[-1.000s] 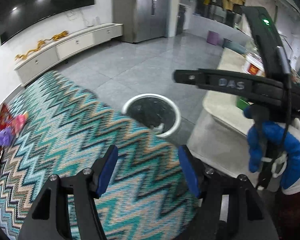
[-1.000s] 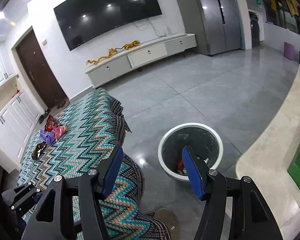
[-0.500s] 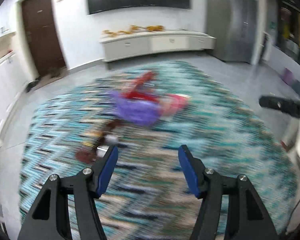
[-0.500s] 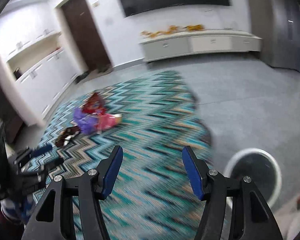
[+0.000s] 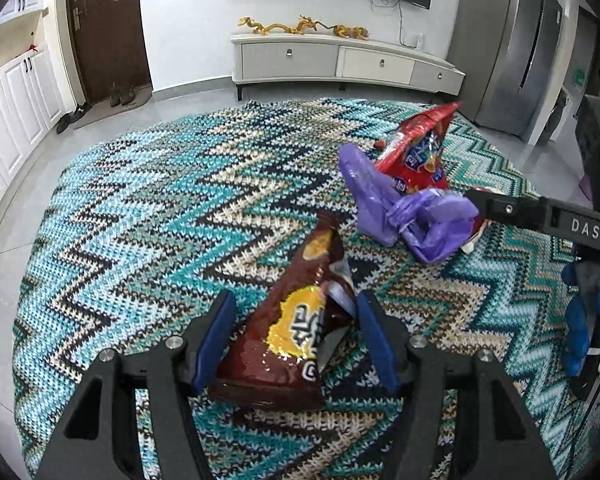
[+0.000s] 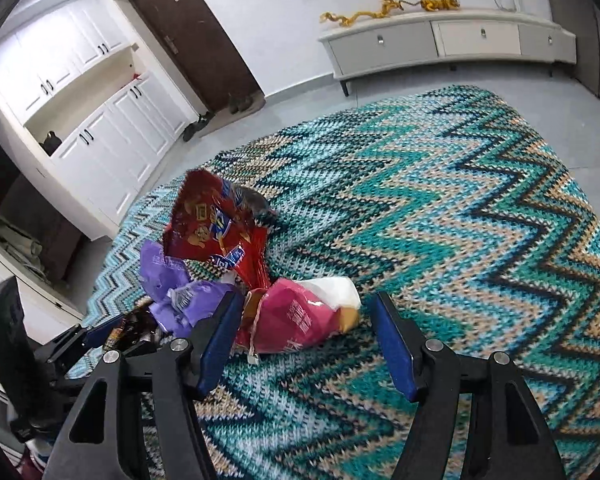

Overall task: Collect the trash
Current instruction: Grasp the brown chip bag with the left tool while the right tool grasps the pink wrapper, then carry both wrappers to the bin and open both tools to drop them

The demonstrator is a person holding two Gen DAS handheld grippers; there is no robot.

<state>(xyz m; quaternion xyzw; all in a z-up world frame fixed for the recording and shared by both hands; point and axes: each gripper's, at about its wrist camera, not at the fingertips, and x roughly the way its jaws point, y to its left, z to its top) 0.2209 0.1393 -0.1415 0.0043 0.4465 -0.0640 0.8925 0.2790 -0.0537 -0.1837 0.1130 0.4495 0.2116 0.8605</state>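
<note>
**Both grippers lined up on the wrappers**

My left gripper (image 5: 292, 340) is spread wide with the brown snack bag (image 5: 288, 332) lying between its blue pads (image 5: 214, 340), not yet pinched; the bag points away from me along the fingers, its torn top toward the pile beyond. My right gripper (image 6: 306, 344) is likewise wide apart, and the pink bag (image 6: 296, 320) sits between its fingers, nearer the left one.

Just past the pink bag I see a white scrap (image 6: 334, 286), then a crumpled purple bag (image 5: 412, 216) and a red snack bag (image 5: 416, 152) standing half upright against it. All of this rests touching in one heap on the zigzag knitted blanket (image 5: 160, 208). No bin shows in either view.

I judge these wrappers to be nearly weightless, thin and crinkly, with a slick foil surface that could slide out of a shallow pinch. They will collapse rather than resist, so I would close across the middle of the brown bag, where it is bulkiest and folds give the pads something to bite. For the pink bag, the puffed middle looks the best hold. The blanket is soft and could snag in low fingertips.
</note>
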